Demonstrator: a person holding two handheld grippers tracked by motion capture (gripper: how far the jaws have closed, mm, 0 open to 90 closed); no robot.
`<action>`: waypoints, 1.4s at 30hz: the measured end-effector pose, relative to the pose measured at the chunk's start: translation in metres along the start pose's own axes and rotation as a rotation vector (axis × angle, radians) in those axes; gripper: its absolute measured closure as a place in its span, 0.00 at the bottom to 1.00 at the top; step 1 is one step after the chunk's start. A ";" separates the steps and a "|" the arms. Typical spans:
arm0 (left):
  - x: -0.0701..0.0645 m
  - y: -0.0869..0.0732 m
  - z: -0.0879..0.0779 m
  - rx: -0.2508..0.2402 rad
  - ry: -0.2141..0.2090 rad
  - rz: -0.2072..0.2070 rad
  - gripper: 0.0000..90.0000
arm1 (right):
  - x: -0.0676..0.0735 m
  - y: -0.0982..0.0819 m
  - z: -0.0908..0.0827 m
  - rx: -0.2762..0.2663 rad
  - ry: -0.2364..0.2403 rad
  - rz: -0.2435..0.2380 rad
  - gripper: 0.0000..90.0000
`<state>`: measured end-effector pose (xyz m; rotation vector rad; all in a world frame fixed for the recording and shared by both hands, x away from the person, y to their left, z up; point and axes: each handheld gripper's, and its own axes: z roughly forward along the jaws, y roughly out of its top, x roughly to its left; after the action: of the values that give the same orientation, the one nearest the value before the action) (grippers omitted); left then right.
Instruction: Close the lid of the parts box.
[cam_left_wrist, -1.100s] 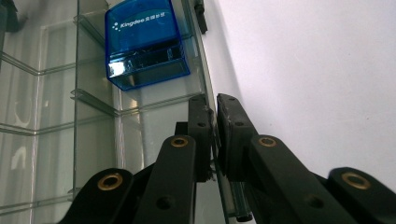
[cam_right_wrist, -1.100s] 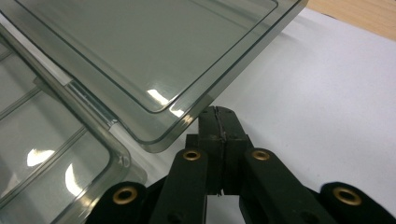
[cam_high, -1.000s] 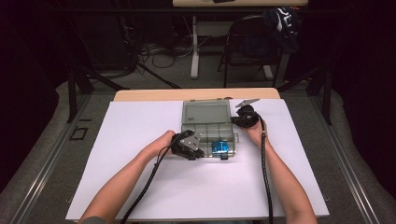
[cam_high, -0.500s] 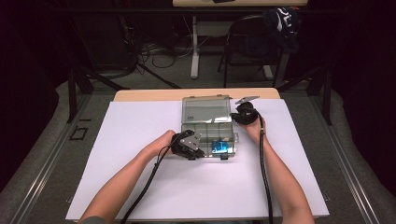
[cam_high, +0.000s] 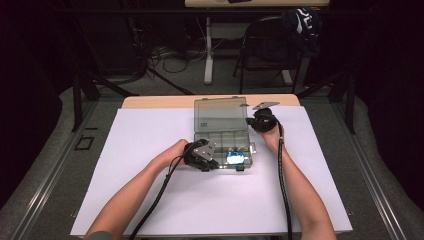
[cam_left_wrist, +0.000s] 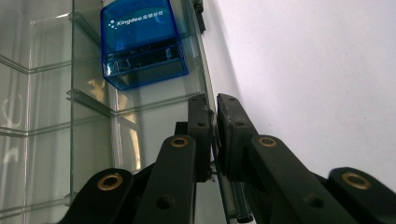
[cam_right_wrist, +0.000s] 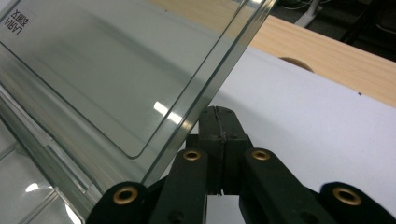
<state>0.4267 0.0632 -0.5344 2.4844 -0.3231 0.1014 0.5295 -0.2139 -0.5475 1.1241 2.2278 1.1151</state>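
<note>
Lid-handling step on the clear organizer box (cam_high: 220, 141), by the look of it. Can't tell which way the lid is meant to go, open or shut.

Left gripper (cam_high: 216, 163) clamped on the box's near wall: one finger inside the tray, the other outside, thin plastic pinched between. Looks like a steadying hold so the tray can't slide on the white sheet (cam_high: 150, 150) over the bench (cam_high: 160, 101).

Right gripper (cam_high: 253, 123) with fingers pressed flat together and nothing between them, parked right at the side edge of the raised lid (cam_high: 220, 115). Touching or just beside? Too close to call.

Blue stamp-like block (cam_high: 235, 158) sitting in a compartment just ahead of the left fingertips, close but apart from them.

Next move, as a guess: pushing or guiding the lid with the closed right fingers while keeping the left clamp firm – slow and gentle, since a shove at one corner could twist the hinge or drag the tray.

View differences:
- Left gripper view: clamp on the wall at the left gripper (cam_left_wrist: 215, 105), dividers, and the printed label on the block (cam_left_wrist: 140, 42), which is tiny from above.
- Right gripper view: shut right gripper (cam_right_wrist: 219, 114) with the tilted lid (cam_right_wrist: 116, 79) leaning just to one side of the tips, plus a small sticker on it.
- High view: whole layout – both forearms, lid standing up at the far side of the tray.
</note>
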 end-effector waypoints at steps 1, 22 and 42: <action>0.000 0.000 0.000 -0.004 0.000 0.000 0.94 | 0.000 0.000 0.000 -0.006 -0.001 -0.004 1.00; 0.002 0.000 0.002 -0.003 -0.012 -0.004 0.94 | 0.003 0.010 -0.010 -0.073 -0.018 -0.057 1.00; 0.001 0.002 0.003 0.008 -0.008 -0.015 0.93 | 0.004 0.008 -0.020 -0.113 0.002 -0.073 1.00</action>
<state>0.4274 0.0598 -0.5356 2.4950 -0.3081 0.0868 0.5179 -0.2170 -0.5288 0.9884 2.1596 1.1954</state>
